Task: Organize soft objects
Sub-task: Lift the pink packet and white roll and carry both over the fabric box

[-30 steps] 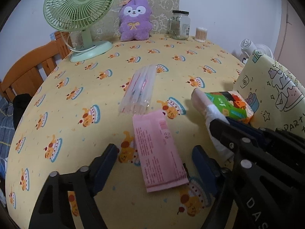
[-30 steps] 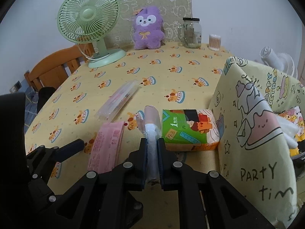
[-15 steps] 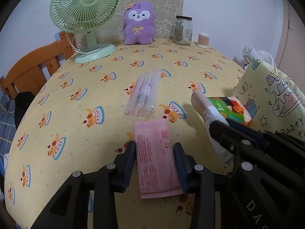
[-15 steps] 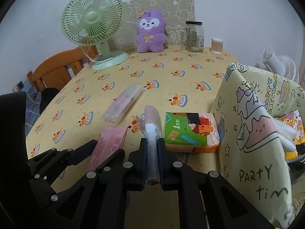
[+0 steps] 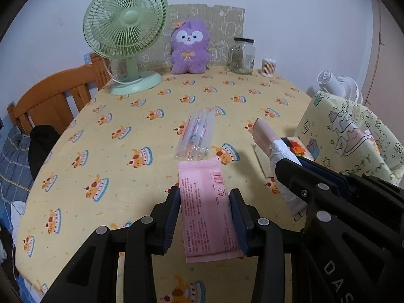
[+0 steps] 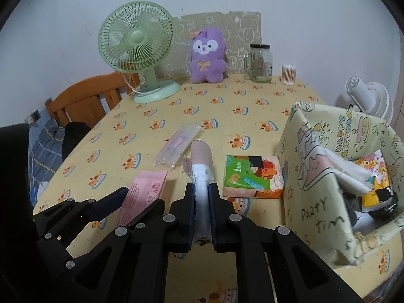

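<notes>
Left gripper [image 5: 205, 214] closed onto pink packet [image 5: 207, 209], pads touching both long edges; the packet sticks out ahead of the tips and back toward the camera. Whether it lies on the yellow cake-print tablecloth [image 5: 126, 131] or is lifted off it, cannot tell. Right gripper [image 6: 202, 209] clamped tight on a rolled soft bundle [image 6: 201, 166], white wrapped section between the pads, pinkish end poking forward past the tips.

Just ahead of the left gripper: clear plastic sleeve [image 5: 195, 135] with straw-like sticks inside, near end almost touching the packet's far edge. To the right of the right gripper's tips: green-orange tissue pack [image 6: 252, 176] flat on the cloth, close beside the bundle. Further right: fabric storage bag [image 6: 320, 176] with "PARTY" print, open top, soft packs already inside. In the left view the right gripper body blocks most of the tissue pack.

Far ahead along the table's back edge: green desk fan [image 5: 126, 38], purple plush [image 5: 189, 48], glass jar [image 5: 243, 55], cotton swab tub [image 5: 268, 67]. Wooden chair [image 5: 58, 96] off to the left.
</notes>
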Available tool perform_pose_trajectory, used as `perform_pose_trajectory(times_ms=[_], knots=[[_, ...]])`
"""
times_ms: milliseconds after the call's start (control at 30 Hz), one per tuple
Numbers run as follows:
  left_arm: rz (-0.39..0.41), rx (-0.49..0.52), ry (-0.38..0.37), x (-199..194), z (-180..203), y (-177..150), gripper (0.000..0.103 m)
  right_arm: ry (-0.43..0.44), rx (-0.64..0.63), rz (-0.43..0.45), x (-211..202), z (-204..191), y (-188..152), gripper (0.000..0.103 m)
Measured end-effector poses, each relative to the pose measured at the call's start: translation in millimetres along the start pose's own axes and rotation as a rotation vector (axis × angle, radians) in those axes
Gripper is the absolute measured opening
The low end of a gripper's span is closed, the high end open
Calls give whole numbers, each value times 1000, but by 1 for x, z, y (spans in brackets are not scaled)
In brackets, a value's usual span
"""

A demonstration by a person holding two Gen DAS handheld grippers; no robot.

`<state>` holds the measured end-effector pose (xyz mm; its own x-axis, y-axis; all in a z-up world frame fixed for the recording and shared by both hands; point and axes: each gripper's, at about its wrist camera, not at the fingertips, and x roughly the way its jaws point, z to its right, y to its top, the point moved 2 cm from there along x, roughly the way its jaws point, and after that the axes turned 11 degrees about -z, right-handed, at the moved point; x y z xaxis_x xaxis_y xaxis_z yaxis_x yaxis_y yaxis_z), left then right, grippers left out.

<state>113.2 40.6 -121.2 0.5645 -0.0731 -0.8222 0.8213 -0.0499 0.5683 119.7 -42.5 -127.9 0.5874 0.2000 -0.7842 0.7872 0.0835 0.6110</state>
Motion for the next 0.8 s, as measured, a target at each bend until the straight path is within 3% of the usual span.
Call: perform_pose_trajectory(times_ms=[800], knots=[[140,22,24,-69,16,11,41,-14,-11,133,-70,-1,10,13]])
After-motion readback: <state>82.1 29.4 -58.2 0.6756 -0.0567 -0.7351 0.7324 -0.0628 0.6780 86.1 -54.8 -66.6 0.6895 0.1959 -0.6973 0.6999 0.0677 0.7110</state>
